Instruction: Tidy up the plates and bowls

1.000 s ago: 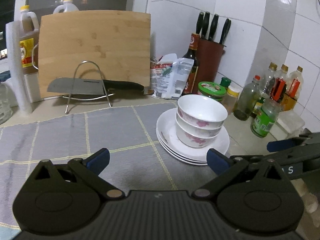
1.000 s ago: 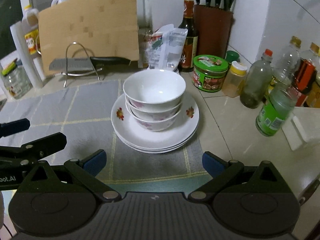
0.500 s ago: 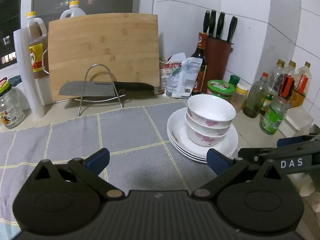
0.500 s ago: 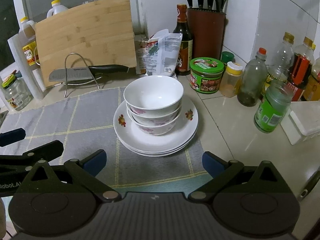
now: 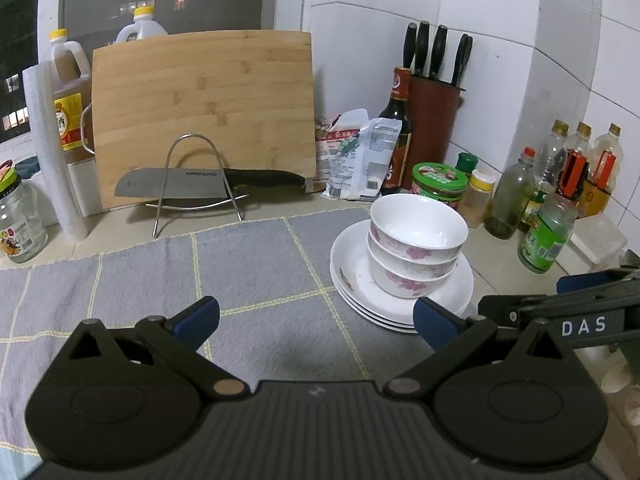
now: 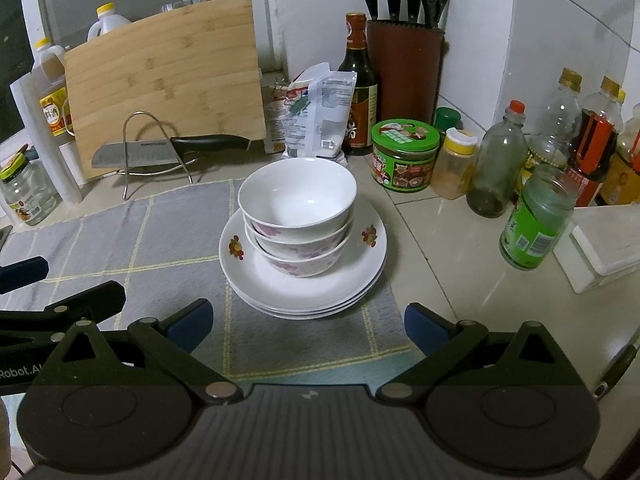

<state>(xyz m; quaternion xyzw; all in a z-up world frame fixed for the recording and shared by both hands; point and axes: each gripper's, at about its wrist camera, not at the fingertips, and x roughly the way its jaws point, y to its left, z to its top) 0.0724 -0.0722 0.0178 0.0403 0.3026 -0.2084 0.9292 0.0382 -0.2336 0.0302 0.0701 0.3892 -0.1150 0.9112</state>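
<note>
White bowls with pink flowers (image 6: 297, 216) are nested and stand on a stack of white plates (image 6: 352, 276) at the right end of the grey checked mat (image 6: 160, 236). The stack also shows in the left wrist view: bowls (image 5: 416, 244) on plates (image 5: 348, 256). My left gripper (image 5: 316, 316) is open and empty, over the mat to the left of the stack. My right gripper (image 6: 306, 322) is open and empty, just in front of the plates, a little apart from them.
A cutting board (image 6: 164, 80) and a knife on a wire rack (image 6: 160, 152) stand at the back. A knife block (image 6: 404, 68), sauce bottle (image 6: 358, 88), green tin (image 6: 404, 154) and several bottles (image 6: 536, 220) crowd the right. A jar (image 5: 20, 220) stands far left.
Both grippers have drawn back and risen away from the stack, so the dishes look smaller and farther. Both stay open. The dishes have not moved.
</note>
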